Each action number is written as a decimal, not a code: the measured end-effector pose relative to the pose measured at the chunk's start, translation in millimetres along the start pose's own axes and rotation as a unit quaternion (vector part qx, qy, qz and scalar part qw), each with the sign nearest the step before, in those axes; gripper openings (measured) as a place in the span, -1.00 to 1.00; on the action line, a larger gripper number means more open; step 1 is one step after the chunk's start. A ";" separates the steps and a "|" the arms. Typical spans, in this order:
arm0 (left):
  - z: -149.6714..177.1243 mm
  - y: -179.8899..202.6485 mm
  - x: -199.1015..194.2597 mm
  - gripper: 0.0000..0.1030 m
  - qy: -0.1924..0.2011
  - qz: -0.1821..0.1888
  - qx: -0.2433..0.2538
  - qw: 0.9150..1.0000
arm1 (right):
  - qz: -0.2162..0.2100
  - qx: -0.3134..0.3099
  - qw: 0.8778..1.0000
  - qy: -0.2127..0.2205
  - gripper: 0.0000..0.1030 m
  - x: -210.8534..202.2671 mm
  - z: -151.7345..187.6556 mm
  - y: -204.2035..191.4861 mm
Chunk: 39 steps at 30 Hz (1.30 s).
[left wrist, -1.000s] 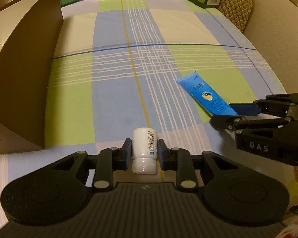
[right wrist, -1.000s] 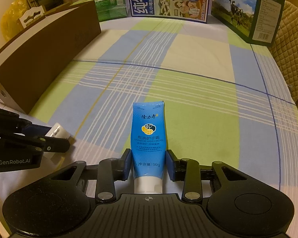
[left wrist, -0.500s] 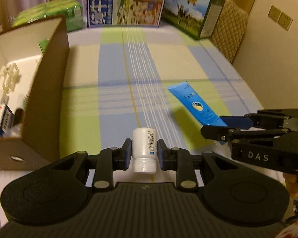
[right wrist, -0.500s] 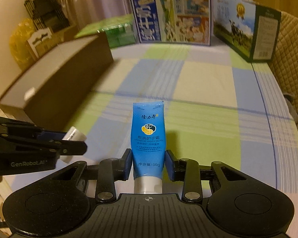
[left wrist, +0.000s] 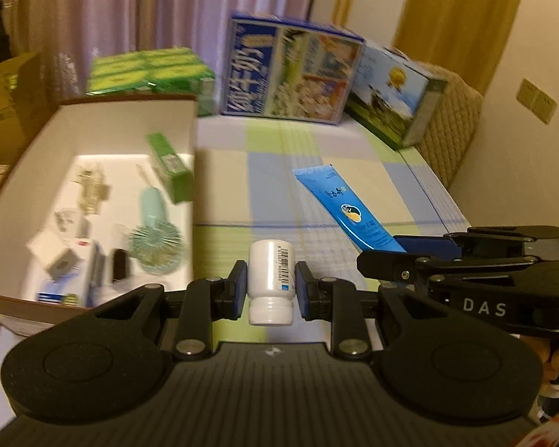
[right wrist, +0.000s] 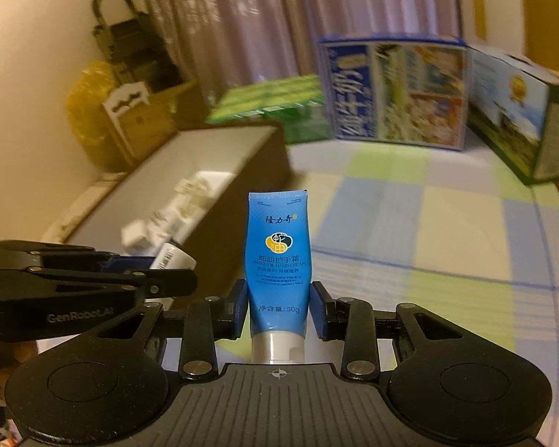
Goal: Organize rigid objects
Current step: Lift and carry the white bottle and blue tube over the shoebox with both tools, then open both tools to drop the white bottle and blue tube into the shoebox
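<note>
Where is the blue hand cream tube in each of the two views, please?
Left wrist view: the blue hand cream tube is right of centre, slanting, held by the right gripper.
Right wrist view: the tube is at bottom centre, between the fingers.
Shared landmark: the blue milk carton at the far end of the checked cloth.

Milk cartons [left wrist: 290, 70] stand at twelve o'clock on the checked desk [left wrist: 387, 193]; wall sockets [left wrist: 536, 100] at two; curtains [left wrist: 149, 3] behind.

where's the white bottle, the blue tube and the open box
white bottle [left wrist: 270, 273], left wrist view, on its body
blue tube [right wrist: 278, 260], right wrist view, on its printed front
open box [left wrist: 130, 132], left wrist view, on its inner back wall
</note>
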<state>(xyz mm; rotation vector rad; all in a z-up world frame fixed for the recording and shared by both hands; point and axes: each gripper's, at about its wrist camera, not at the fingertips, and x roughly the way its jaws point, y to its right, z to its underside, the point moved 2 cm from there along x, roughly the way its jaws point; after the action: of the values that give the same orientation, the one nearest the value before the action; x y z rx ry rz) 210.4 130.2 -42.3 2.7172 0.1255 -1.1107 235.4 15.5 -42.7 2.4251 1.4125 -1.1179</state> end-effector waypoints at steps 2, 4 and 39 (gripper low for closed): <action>-3.0 -15.3 -8.1 -0.56 0.007 -0.010 -0.009 1.000 | -0.020 -0.003 1.000 0.003 -0.38 6.1 -9.0 -17.3; -7.2 -32.8 -15.4 -0.56 0.014 -0.019 -0.017 1.000 | -0.037 -0.004 0.999 0.005 -0.38 12.6 -16.4 -32.6; -79.4 -198.7 103.7 -0.43 -0.069 -0.032 -0.012 0.997 | 0.053 0.068 0.994 -0.069 -0.38 211.8 -91.1 -82.5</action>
<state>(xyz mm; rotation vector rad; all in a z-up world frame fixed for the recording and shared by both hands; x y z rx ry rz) 307.9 341.7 -90.4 2.6225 0.2052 -1.3010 280.5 250.7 -93.9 2.4262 1.1880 -1.3666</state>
